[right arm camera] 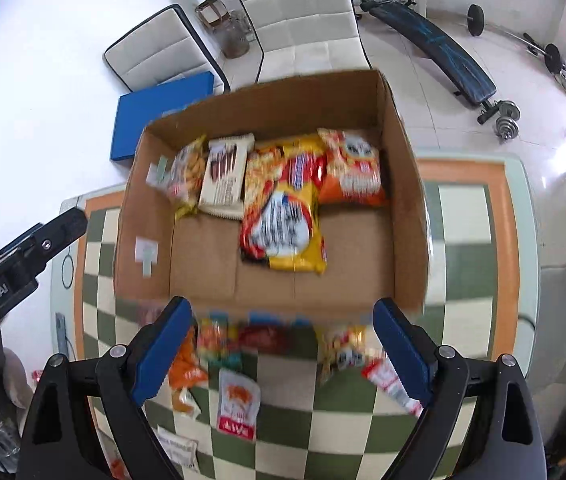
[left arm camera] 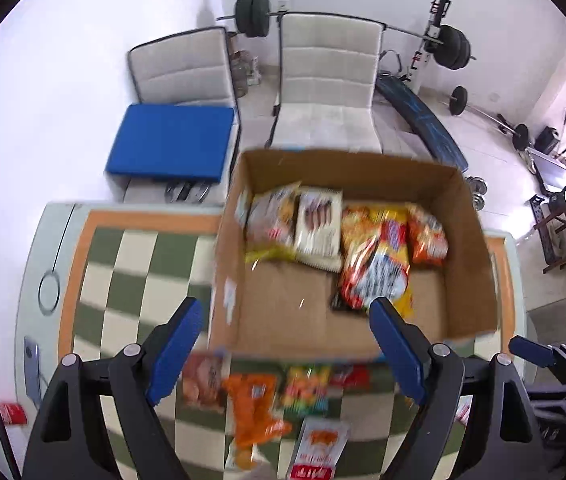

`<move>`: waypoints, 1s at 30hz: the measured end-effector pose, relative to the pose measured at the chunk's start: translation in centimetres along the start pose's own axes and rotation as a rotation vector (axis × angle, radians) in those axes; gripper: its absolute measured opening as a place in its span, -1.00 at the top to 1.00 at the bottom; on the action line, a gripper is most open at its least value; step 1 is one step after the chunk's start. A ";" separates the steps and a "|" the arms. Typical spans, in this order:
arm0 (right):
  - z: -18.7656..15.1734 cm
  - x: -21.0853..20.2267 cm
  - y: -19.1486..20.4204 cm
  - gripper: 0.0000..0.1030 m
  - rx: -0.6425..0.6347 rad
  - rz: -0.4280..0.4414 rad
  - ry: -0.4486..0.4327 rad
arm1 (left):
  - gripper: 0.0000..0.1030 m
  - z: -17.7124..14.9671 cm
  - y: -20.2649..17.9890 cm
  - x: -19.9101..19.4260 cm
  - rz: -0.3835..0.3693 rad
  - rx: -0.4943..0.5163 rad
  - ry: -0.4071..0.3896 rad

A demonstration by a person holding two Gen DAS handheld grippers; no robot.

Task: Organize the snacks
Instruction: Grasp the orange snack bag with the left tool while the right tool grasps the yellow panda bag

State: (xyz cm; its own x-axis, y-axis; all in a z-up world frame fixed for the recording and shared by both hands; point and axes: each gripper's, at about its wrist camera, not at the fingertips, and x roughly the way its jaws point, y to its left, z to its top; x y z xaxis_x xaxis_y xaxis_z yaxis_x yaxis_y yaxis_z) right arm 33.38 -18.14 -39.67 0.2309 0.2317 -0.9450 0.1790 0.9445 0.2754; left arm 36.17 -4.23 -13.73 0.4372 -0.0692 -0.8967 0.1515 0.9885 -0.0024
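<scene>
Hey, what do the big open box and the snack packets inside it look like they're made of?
The box looks like plain brown corrugated cardboard: matte, creased folds, raw edges. The snack packets look like thin printed plastic film, glossy, with bright glare spots and crimped ends, though motion blur leaves that uncertain.

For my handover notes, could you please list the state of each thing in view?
Box: open, partly filled with snack packs.
Yellow pack: lying flat in the box.
Loose snacks: still on the table.
Left gripper: open, empty.
Right gripper: open, empty.
</scene>
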 end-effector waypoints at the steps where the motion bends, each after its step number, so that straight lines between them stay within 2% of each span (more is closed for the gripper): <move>1: -1.0 0.1 -0.2 -0.83 0.004 -0.001 0.000 | -0.65 -1.0 0.3 0.2 0.011 -0.009 0.014; 4: -4.2 1.1 -1.5 -0.82 0.025 -0.001 0.022 | -0.65 -4.4 1.4 1.4 0.015 -0.047 0.080; 8: -6.5 3.4 -3.1 -0.81 0.046 -0.012 0.077 | -0.65 -7.8 2.3 4.0 0.012 -0.075 0.174; 12: -7.1 5.9 -4.3 -0.78 0.051 -0.051 0.103 | -0.65 -9.9 3.0 7.1 0.010 -0.108 0.258; 17: -6.6 9.6 -5.2 -0.64 0.041 -0.103 0.135 | -0.65 -11.4 3.7 11.6 -0.005 -0.137 0.356; 20: -6.1 11.7 -5.3 -0.49 0.028 -0.134 0.163 | -0.65 -12.0 4.0 14.1 -0.008 -0.151 0.407; 21: -5.9 12.3 -5.3 -0.36 0.027 -0.145 0.172 | -0.65 -12.1 4.1 14.8 -0.012 -0.155 0.421; 23: -5.7 13.2 -5.3 -0.24 0.021 -0.175 0.178 | -0.65 -12.5 4.4 16.1 -0.013 -0.169 0.450; 24: -5.6 13.4 -5.2 0.03 0.010 -0.199 0.170 | -0.65 -12.6 4.6 16.5 -0.020 -0.175 0.459; 25: -5.6 13.6 -5.3 0.13 0.009 -0.214 0.175 | -0.65 -12.7 4.7 16.9 -0.026 -0.180 0.468; 30: -6.6 13.2 -5.5 0.37 -0.004 -0.202 0.203 | -0.65 -13.0 5.2 17.7 -0.037 -0.189 0.478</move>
State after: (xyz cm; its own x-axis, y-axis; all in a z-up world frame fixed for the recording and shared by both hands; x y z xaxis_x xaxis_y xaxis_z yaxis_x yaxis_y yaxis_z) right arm 29.14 -18.75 -54.79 -0.0053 0.0807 -0.9967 0.1982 0.9771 0.0781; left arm 33.16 1.41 -35.33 -0.0266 -0.0786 -0.9966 -0.0232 0.9967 -0.0780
